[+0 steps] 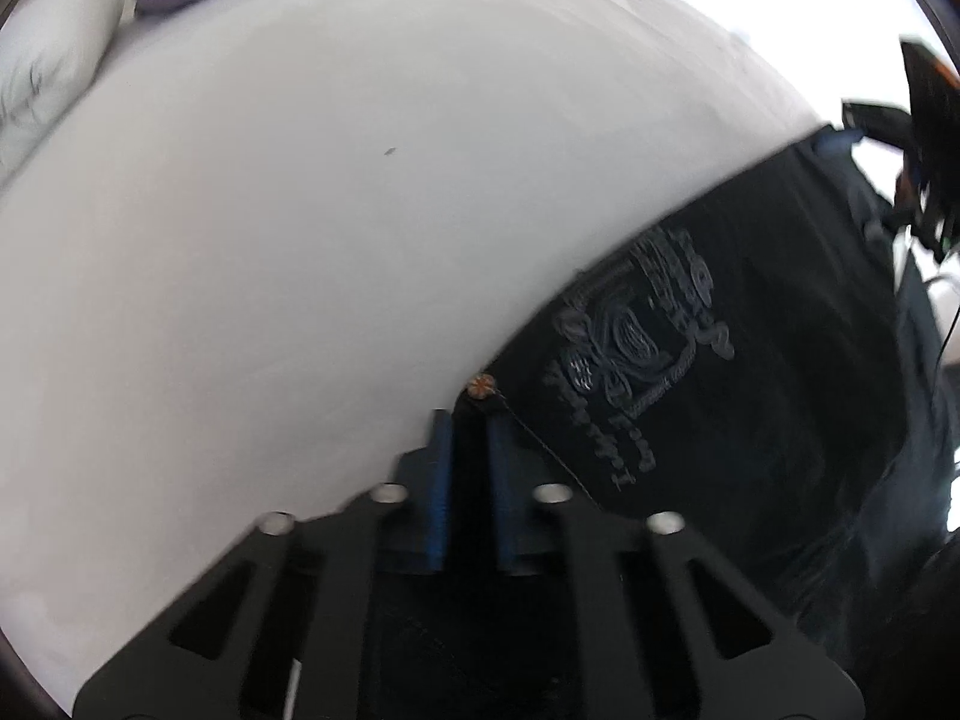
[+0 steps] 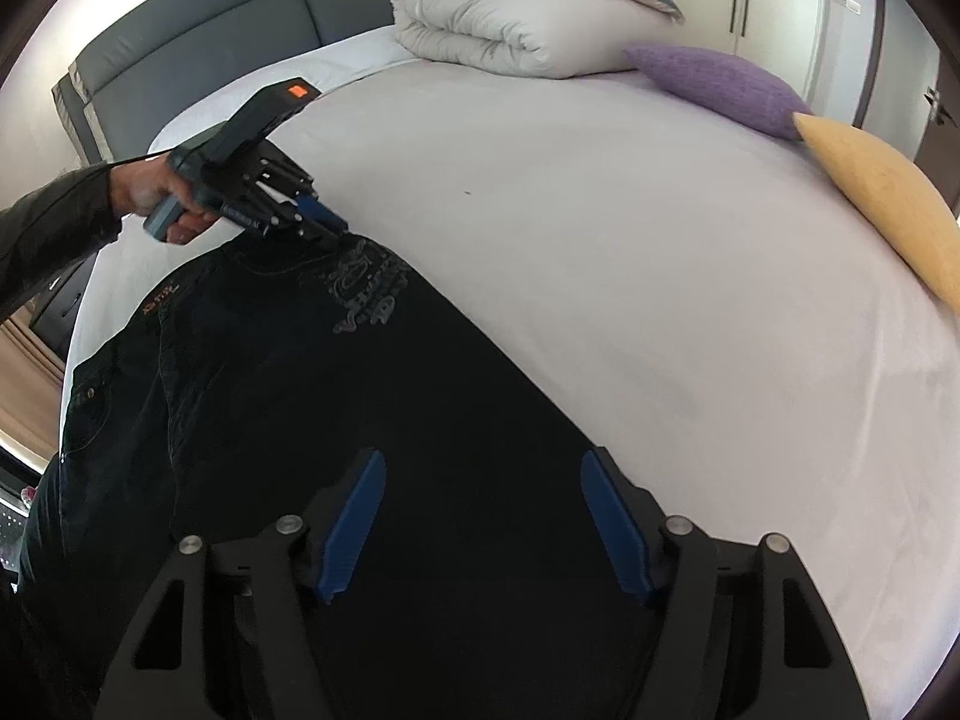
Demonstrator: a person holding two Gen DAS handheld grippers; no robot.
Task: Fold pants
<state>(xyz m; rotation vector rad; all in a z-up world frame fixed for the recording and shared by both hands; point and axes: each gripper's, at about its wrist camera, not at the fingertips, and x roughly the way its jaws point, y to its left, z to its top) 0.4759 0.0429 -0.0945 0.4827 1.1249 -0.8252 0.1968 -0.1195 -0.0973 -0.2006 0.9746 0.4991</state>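
Observation:
Dark pants [image 2: 336, 372] with a grey embroidered emblem [image 2: 366, 294] lie on the white bed [image 2: 630, 252]. They also show in the left wrist view [image 1: 750, 360], filling the lower right. My left gripper [image 1: 471, 420] is shut on the pants' corner by an orange rivet [image 1: 482, 385]. It also shows in the right wrist view [image 2: 336, 228], held by a hand at the pants' far edge. My right gripper [image 2: 483, 468] is open, its blue pads [image 2: 354, 528] spread just above the dark fabric, holding nothing.
A folded grey duvet [image 2: 510, 18] sits at the head of the bed. A purple cushion [image 2: 720, 84] and a yellow cushion [image 2: 882, 192] lie along the right edge. A grey padded headboard [image 2: 240, 18] stands behind. The right gripper's body shows at the left wrist view's right edge [image 1: 930, 138].

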